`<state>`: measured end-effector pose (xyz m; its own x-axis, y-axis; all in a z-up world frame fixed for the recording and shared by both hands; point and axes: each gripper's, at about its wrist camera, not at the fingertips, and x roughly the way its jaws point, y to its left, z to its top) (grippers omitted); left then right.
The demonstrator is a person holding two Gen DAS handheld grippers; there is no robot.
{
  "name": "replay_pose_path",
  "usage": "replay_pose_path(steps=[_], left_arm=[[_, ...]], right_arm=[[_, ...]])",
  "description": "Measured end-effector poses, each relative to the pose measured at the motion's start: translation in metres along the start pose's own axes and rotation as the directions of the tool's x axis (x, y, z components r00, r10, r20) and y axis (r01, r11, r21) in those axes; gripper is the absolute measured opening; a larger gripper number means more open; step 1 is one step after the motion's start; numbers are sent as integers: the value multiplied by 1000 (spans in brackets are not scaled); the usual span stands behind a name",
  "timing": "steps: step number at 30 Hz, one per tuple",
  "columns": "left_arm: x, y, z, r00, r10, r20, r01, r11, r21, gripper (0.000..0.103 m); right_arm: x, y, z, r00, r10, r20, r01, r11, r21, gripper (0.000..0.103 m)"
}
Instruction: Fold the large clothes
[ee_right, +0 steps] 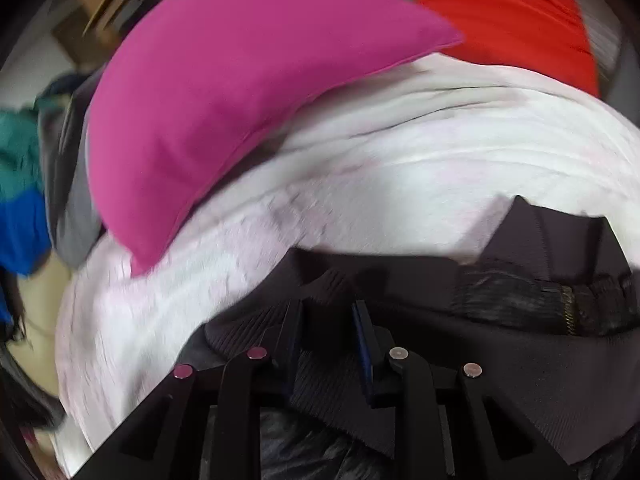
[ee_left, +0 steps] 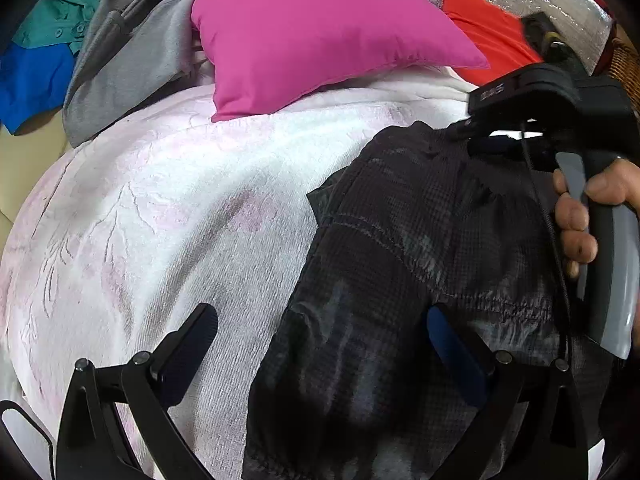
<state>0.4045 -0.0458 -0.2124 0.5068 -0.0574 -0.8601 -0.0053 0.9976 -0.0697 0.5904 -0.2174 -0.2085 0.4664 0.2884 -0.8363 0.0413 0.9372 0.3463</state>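
Jacket (ee_left: pixel 400 260): I see it lying on the blanket (ee_left: pixel 160 220), right side.
Pillow (ee_left: pixel 312 32): behind it, on the blanket's far edge.
Clothes pile (ee_left: pixel 100 60): far left.

white blanket (ee_left: pixel 200 208) under dark jacket (ee_left: pixel 400 260)

The whole right wrist view is smeared by motion. There the dark ribbed-hem jacket (ee_right: pixel 500 360) runs off the lower edge, and whether the right gripper's (ee_right: pixel 326 344) narrow jaws press its hem is unclear. At upper right, the red cushion (ee_right: pixel 500 12) is cut off. In the left wrist view's upper left, the crumpled teal buttoned garment (ee_left: pixel 60 16) is cropped.
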Motion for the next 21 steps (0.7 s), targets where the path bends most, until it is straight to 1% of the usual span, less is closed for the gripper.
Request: replay_pose_path(steps=[1, 2, 3, 4, 5, 6, 8, 9, 11, 12, 13, 14, 15, 17, 18, 21], left_arm=[[0, 0, 0, 1000, 0, 0, 0, 1000, 0, 103], [0, 0, 0, 1000, 2, 2, -2, 1000, 0, 103], [-1, -1, 0, 1000, 5, 4, -5, 1000, 4, 103], [-3, -3, 0, 1000, 12, 10, -12, 1000, 12, 103], [-5, -6, -1, 1000, 14, 15, -14, 1000, 19, 103], [-7, -9, -2, 1000, 13, 24, -14, 999, 32, 103], [-12, -16, -2, 999, 8, 44, -11, 998, 54, 103], [-15, -18, -2, 998, 10, 58, -14, 998, 65, 103], [-21, -22, -2, 995, 31, 94, -38, 996, 79, 103], [-23, -22, -2, 994, 42, 105, -51, 996, 79, 103], [-23, -23, -2, 993, 46, 106, -54, 996, 74, 103], [-21, -22, -1, 994, 44, 101, -51, 996, 68, 103], [-20, -22, -1, 995, 41, 91, -47, 997, 59, 103], [-14, -23, 0, 997, 34, 67, -38, 998, 46, 103], [-12, -25, -1, 998, 33, 58, -36, 998, 45, 103], [-9, -32, 0, 998, 35, 56, -38, 998, 53, 103]], right_arm=[[-7, -7, -1, 999, 41, 11, -42, 998, 37, 28], [-14, -12, -3, 998, 68, 14, -69, 995, 71, 34], [-21, -19, -6, 996, 85, 17, -86, 991, 99, 53], [-33, -29, -10, 994, 103, 38, -107, 986, 126, 63], [-46, -35, -15, 991, 112, 73, -121, 983, 136, 69], [-66, -48, -22, 986, 116, 121, -132, 982, 138, 69], [-94, -71, -33, 981, 103, 164, -128, 980, 153, 69], [-111, -88, -40, 979, 83, 188, -115, 979, 167, 69], [-142, -124, -51, 974, 8, 227, -54, 979, 196, 69], [-161, -149, -56, 967, -70, 244, 14, 974, 227, 69], [-174, -168, -61, 960, -125, 251, 59, 965, 254, 69], [-188, -192, -65, 953, -171, 252, 93, 952, 292, 69], [-196, -209, -68, 951, -192, 244, 107, 941, 321, 70], [-208, -257, -76, 949, -244, 200, 143, 898, 416, 70], [-207, -272, -79, 949, -263, 175, 163, 881, 445, 70], [-196, -304, -90, 958, -271, 97, 191, 850, 490, 70]])
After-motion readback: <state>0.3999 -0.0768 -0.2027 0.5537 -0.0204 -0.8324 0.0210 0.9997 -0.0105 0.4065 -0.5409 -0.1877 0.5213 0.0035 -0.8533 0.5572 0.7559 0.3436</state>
